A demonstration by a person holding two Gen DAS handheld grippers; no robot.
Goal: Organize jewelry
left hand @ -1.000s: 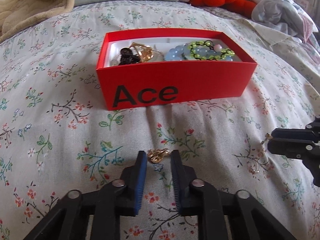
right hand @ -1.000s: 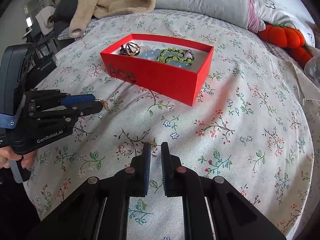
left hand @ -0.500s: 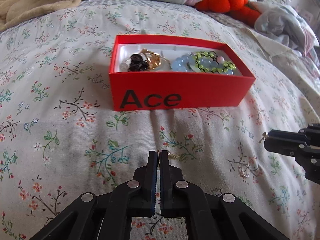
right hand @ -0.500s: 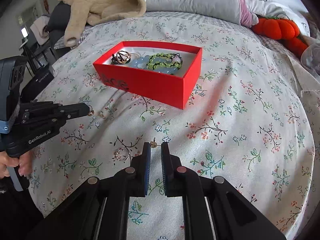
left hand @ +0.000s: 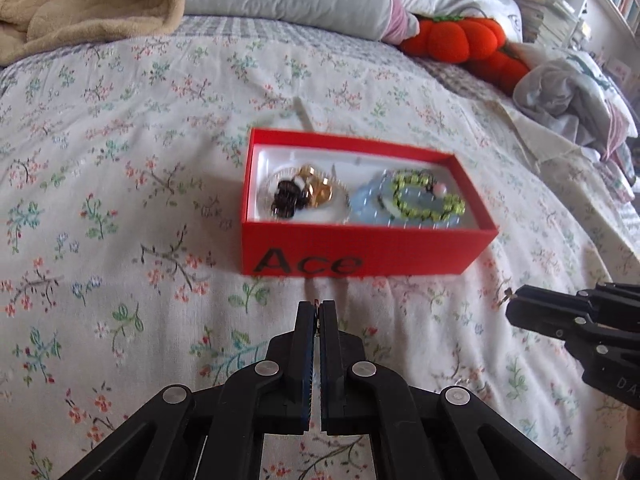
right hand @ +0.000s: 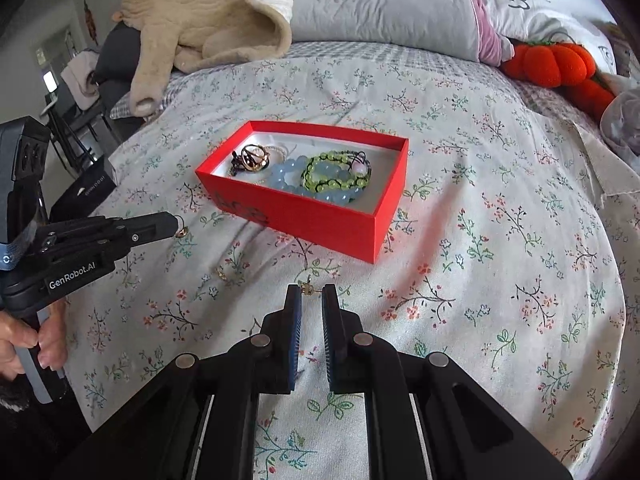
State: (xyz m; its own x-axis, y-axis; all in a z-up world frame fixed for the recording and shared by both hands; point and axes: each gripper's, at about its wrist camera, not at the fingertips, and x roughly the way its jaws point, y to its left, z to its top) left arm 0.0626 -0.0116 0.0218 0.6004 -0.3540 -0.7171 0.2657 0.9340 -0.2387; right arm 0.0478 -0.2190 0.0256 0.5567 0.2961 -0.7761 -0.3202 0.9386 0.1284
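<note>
A red box [left hand: 360,254] marked "Ace" lies on the floral bedspread, also in the right wrist view [right hand: 320,218]. It holds a gold and black piece [left hand: 304,194] and blue and green bead bracelets [left hand: 424,200]. My left gripper [left hand: 318,308] is shut on a small gold earring [right hand: 181,232], held above the bed in front of the box. My right gripper [right hand: 307,290] is shut on a small gold stud earring [right hand: 307,287] clamped between its tips, right of the left gripper. A small gold piece [right hand: 221,274] lies on the bedspread between them.
A beige blanket [right hand: 208,28] and grey pillow [right hand: 380,4] lie at the back of the bed. Orange pumpkin plush toys [left hand: 460,40] and crumpled clothes [left hand: 568,100] sit at the back right. The bed's left edge drops off near dark furniture [right hand: 88,188].
My left gripper closed on the gold earring and lifted it off the bedspread toward the box. My right gripper rose with its stud earring.
</note>
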